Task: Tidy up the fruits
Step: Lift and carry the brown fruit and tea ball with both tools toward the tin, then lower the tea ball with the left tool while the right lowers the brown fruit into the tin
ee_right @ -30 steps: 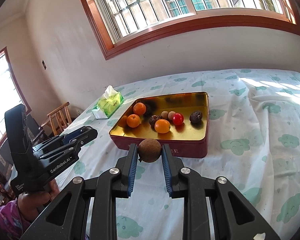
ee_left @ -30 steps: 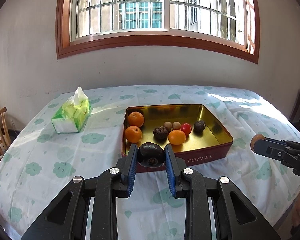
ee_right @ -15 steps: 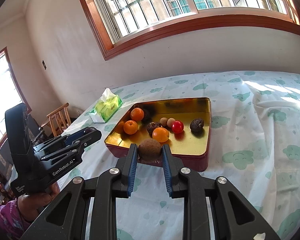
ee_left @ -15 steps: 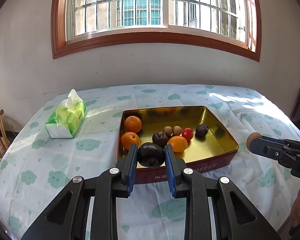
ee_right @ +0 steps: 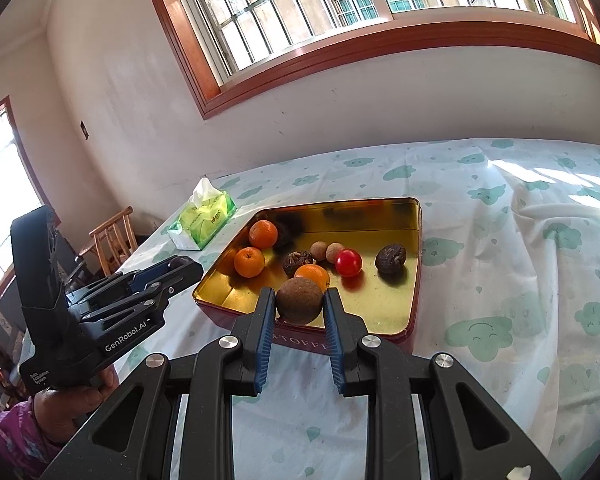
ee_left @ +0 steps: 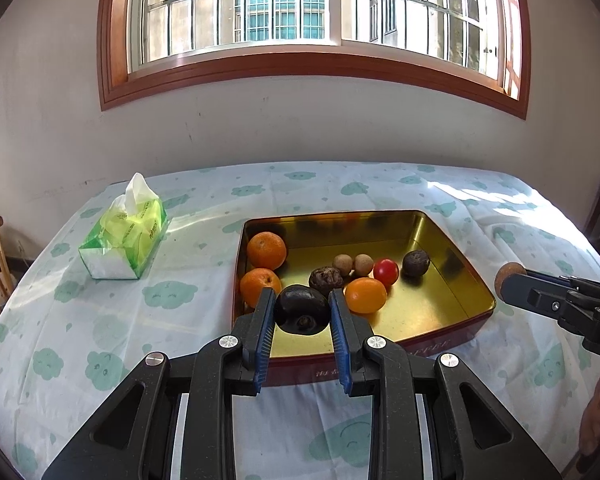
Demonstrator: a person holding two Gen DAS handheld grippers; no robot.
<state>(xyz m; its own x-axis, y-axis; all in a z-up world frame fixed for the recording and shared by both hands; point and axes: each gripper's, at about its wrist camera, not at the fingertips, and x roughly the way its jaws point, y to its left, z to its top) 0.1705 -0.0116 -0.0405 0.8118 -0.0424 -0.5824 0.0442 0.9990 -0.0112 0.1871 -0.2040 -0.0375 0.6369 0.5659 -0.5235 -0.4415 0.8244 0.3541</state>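
A red tin tray (ee_left: 452, 236) with a gold inside holds oranges (ee_left: 266, 249), two small tan fruits, a red tomato (ee_left: 385, 272) and dark wrinkled fruits. My left gripper (ee_left: 302, 312) is shut on a smooth dark purple fruit (ee_left: 302, 309), held over the tray's near edge. In the right wrist view the tray (ee_right: 400, 204) lies ahead, and my right gripper (ee_right: 299, 303) is shut on a round brown fruit (ee_right: 299, 300) above the tray's near wall. The right gripper's tip with its brown fruit (ee_left: 510, 274) also shows at the right edge of the left wrist view.
A green tissue pack (ee_left: 124, 236) lies left of the tray on the cloud-print tablecloth (ee_left: 100, 320). Wooden chairs (ee_right: 114, 236) stand beyond the table's left edge. A wall with a barred window (ee_left: 308, 16) runs behind the table. A hand (ee_right: 72, 400) holds the left gripper's body.
Both grippers have moved forward toward the tray with their fruits still held; each fruit now sits over the tray's near edge instead of short of it.
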